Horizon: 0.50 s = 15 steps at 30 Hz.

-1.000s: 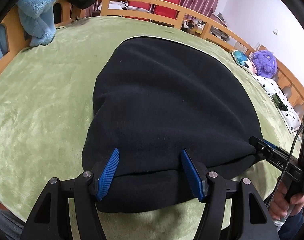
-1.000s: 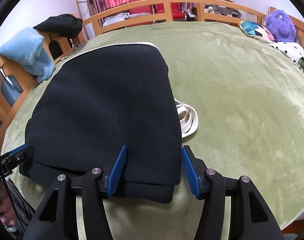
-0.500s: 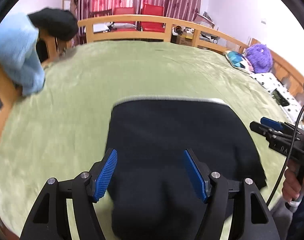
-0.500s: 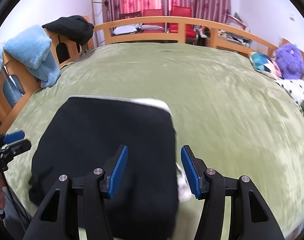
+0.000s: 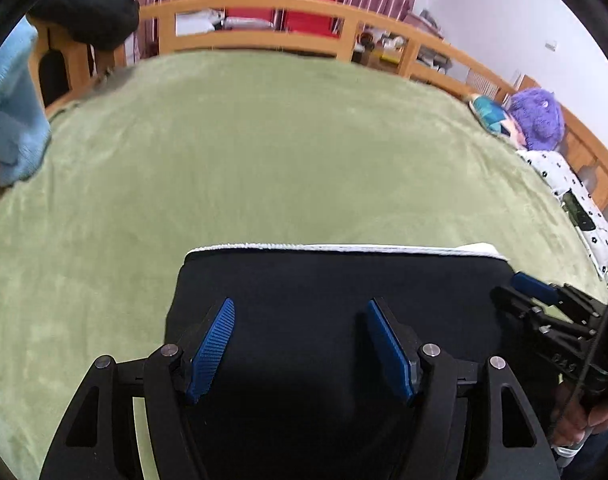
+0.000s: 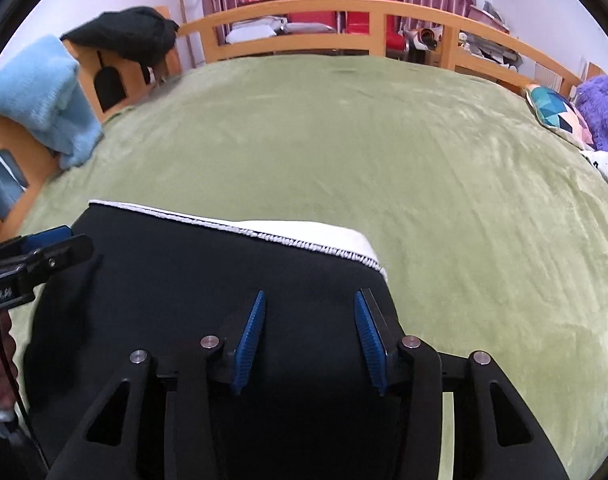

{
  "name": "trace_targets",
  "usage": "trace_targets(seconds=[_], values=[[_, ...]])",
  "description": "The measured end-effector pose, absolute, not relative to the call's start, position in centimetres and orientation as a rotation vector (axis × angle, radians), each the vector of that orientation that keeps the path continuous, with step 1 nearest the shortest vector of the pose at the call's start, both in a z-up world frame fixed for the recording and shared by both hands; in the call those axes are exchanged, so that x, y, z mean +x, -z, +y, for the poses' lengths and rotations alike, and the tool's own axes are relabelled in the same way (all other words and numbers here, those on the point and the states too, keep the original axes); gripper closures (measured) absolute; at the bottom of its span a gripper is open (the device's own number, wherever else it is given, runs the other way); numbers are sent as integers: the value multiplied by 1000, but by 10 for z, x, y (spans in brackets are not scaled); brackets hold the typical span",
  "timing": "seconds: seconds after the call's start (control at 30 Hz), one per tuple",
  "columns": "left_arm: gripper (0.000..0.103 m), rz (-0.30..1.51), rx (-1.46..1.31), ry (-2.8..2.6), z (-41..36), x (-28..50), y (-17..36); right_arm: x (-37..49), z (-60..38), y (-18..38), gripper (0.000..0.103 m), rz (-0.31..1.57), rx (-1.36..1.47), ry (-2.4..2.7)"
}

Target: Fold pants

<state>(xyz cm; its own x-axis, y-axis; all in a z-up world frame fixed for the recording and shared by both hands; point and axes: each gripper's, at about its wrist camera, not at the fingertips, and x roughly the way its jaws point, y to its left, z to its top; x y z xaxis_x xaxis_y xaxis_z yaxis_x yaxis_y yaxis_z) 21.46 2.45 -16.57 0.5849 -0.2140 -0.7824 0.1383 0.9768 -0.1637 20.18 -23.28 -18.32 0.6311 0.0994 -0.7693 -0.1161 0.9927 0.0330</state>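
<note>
One black pants (image 5: 336,304) folded on one green bed (image 5: 264,140), two grippers above it, left gripper (image 5: 300,344) released, right gripper (image 6: 309,336) closing, pads clear of cloth.

- My left tool (image 5: 300,344) has two matte black arms, each tipped with a ribbed blue pad (image 5: 210,350).
- Round silver screws (image 5: 170,350) sit at its linkage joints, with triangular cut-outs in the outer arms.
- My right tool (image 6: 309,338) has the same black frame, blue pads and silver screws.
- Seen from the left tool's side, the right tool's body bears pale lettering, too small to read, and a thin black cable (image 5: 588,364) runs beside it.
</note>
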Motion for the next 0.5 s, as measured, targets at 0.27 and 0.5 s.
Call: trace_targets(seconds=[0.27, 0.5], values=[[37, 957, -114, 209, 28, 222, 180, 219, -245, 194, 56, 891, 26, -114], [37, 965, -132, 282, 41, 158, 151, 149, -251, 156, 54, 859, 72, -130]])
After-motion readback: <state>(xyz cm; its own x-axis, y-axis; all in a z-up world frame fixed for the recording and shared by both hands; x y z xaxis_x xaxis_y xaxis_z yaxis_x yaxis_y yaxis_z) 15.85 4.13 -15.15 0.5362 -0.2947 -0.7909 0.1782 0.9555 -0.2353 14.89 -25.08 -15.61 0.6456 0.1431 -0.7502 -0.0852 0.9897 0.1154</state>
